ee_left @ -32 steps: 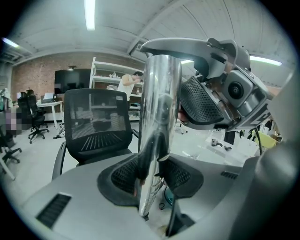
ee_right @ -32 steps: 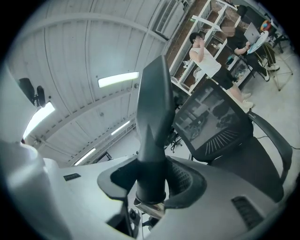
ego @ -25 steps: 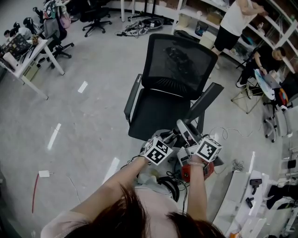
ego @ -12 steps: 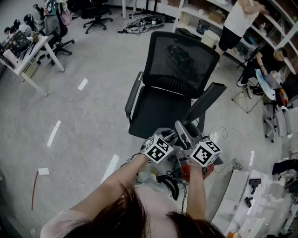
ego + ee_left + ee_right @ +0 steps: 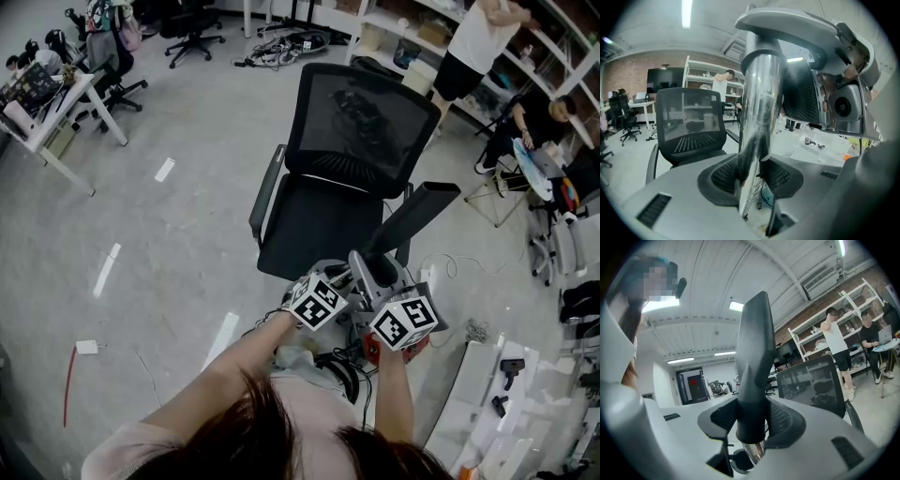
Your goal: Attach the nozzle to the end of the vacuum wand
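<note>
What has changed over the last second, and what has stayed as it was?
The right gripper, shut on the nozzle, shifted down-left in the head view, closer to the left gripper, carrying the nozzle along. The left gripper stayed shut on the wand; the chair did not move.

A pale pink short sleeve (image 5: 122, 448) is seen at 7 o'clock in the head view, with a light top (image 5: 314, 398) and dark hair (image 5: 281, 441) at 6 o'clock. Each gripper is topped by a white cube printed with black square markers: the left cube (image 5: 317, 302) and the right cube (image 5: 404, 322). The left gripper (image 5: 752, 176) and the right gripper (image 5: 750, 420) are built as smooth light-grey shells, each cut with a small slotted vent (image 5: 654, 211). Their fingers (image 5: 723, 172) are faced with dark, mesh-textured pads.
</note>
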Demonstrator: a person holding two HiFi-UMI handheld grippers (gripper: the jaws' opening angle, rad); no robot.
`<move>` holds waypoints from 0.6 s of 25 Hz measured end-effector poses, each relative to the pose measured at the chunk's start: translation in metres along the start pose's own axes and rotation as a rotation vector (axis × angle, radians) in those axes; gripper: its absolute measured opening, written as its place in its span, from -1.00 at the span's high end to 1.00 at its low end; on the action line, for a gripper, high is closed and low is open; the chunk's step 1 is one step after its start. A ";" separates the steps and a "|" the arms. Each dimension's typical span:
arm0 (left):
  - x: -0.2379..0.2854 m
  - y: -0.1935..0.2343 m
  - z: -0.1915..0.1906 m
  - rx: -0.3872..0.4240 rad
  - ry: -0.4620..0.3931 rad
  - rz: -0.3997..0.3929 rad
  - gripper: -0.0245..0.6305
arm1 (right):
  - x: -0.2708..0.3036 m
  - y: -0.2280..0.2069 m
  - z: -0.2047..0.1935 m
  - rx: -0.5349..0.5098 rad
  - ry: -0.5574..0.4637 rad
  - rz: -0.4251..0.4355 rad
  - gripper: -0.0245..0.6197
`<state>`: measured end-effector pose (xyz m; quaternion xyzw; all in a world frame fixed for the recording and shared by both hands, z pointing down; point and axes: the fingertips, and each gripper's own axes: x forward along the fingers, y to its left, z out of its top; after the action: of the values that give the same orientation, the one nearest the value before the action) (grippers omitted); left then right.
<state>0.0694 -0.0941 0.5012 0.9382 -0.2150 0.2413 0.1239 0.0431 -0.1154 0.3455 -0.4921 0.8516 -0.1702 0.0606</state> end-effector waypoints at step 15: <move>0.004 0.000 -0.001 0.008 0.013 0.007 0.47 | -0.006 -0.002 0.000 -0.117 -0.088 -0.175 0.38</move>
<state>0.0720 -0.0945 0.5042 0.9363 -0.2168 0.2486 0.1208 0.0476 -0.1113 0.3455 -0.5742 0.8104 -0.1031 0.0538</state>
